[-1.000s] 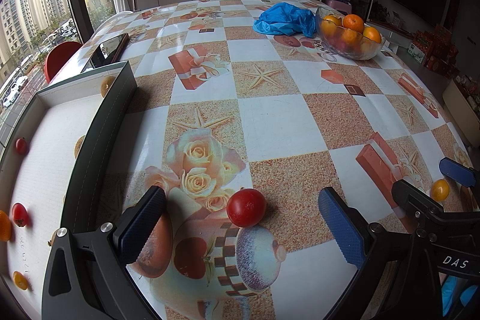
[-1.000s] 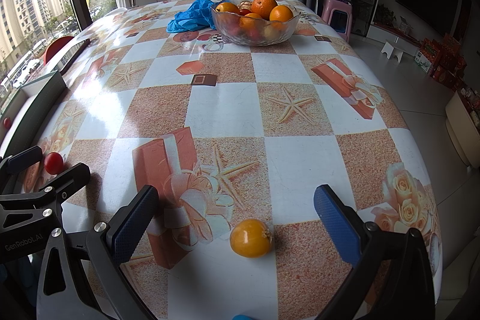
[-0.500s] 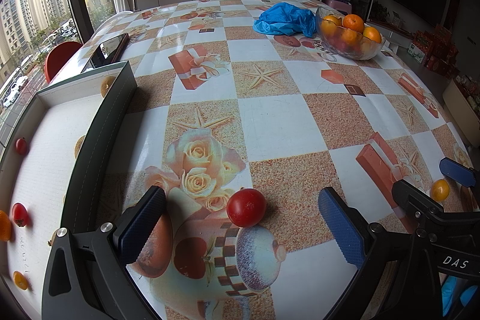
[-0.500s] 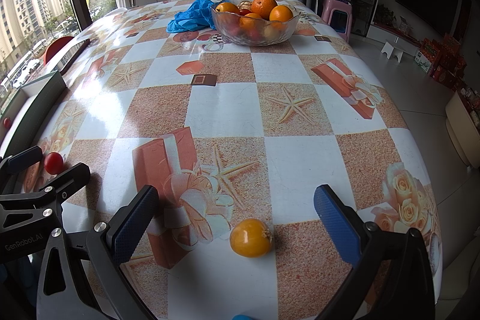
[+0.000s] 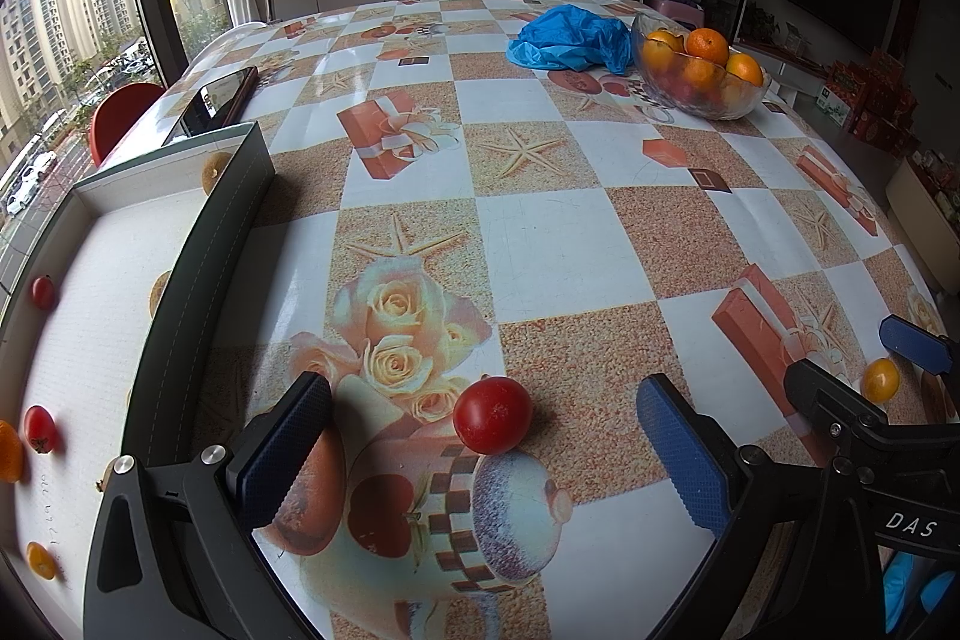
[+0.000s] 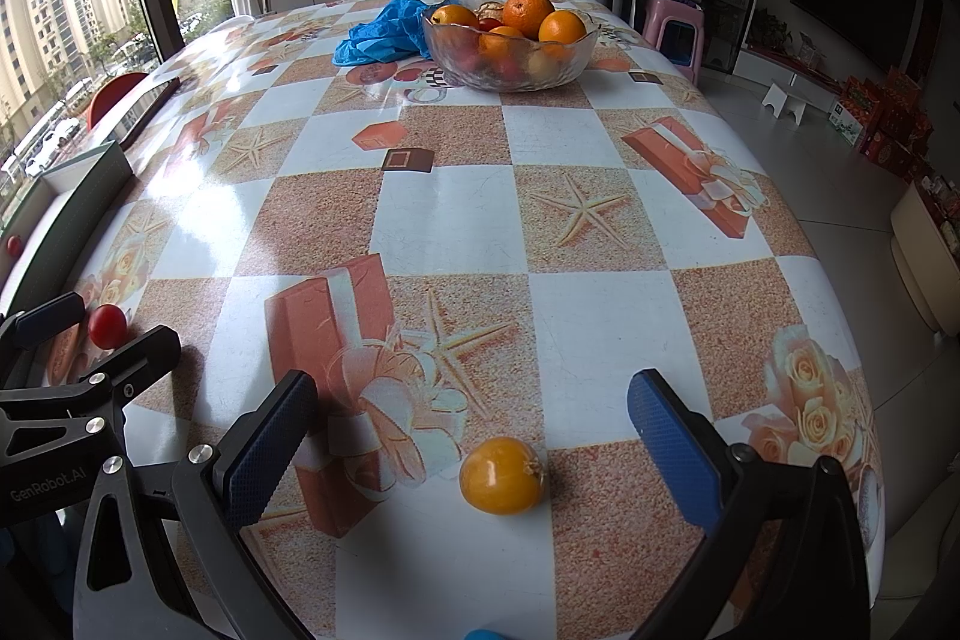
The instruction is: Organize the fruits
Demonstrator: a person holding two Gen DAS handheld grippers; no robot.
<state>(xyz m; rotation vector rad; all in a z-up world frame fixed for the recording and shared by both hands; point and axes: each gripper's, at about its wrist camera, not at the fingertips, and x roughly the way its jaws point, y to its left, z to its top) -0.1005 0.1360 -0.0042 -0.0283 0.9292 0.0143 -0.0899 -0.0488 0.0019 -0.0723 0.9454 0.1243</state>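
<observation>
A red tomato (image 5: 492,415) lies on the tabletop (image 5: 558,244) inside the wide-open left claw (image 5: 483,436); a yellow fruit (image 6: 503,475) inside the wide-open right claw (image 6: 474,445). At one o'clock, a glass bowl (image 5: 699,91) holds oranges (image 5: 708,45). "DAS" marks the right claw.

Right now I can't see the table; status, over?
Left gripper open around red tomato. Right gripper open around yellow fruit. Nothing blocking.

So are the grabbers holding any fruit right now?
No. Each hand-held gripper is open: the left around the red tomato, the right around the yellow fruit, neither touching.
</observation>
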